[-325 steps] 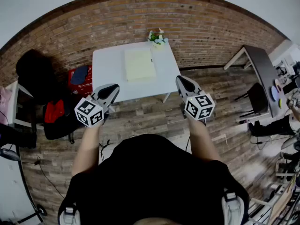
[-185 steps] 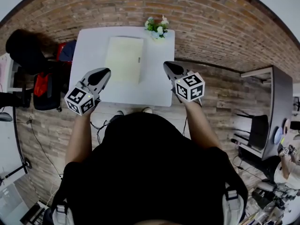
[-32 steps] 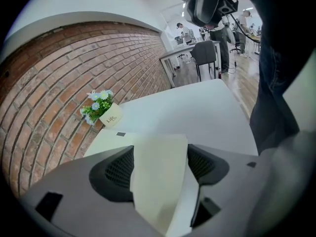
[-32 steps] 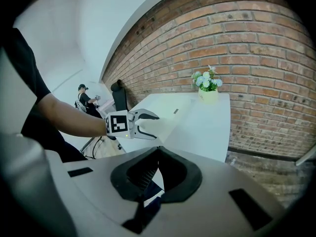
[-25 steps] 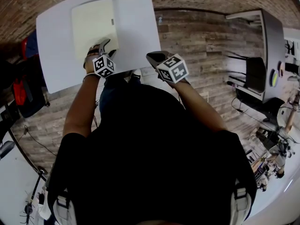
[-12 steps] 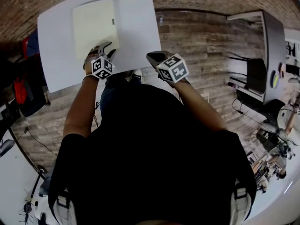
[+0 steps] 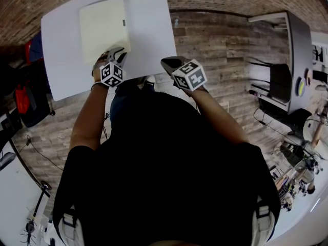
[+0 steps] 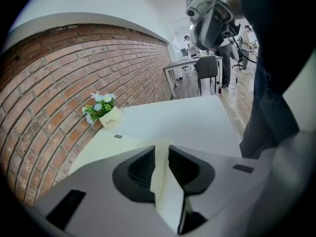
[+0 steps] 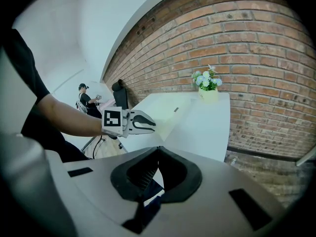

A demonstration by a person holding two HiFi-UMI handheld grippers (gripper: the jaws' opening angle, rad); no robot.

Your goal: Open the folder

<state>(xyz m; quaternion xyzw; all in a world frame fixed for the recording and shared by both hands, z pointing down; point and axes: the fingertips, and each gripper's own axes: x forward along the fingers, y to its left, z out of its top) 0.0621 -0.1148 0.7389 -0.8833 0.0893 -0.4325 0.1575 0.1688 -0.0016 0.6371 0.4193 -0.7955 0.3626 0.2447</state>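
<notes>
Folder (image 7: 102, 27) lay flat and shut on the white table (image 7: 151, 35), pale yellow with a small dark mark by one edge. The left gripper (image 7: 118, 52) had just been closing its fingers and pinched the near corner, so lifting the cover was left to do. The right gripper (image 7: 166, 62) hung beside the table, fingers together, holding nothing.

Left gripper (image 7: 118, 50): its fingers (image 8: 134, 171), wide apart a second ago, have just been closing and now pinch the near corner of the flat pale-yellow rectangular folder (image 7: 101, 27). Earlier this gripper hung short of the white surface (image 7: 151, 35), with the person standing further back.
</notes>
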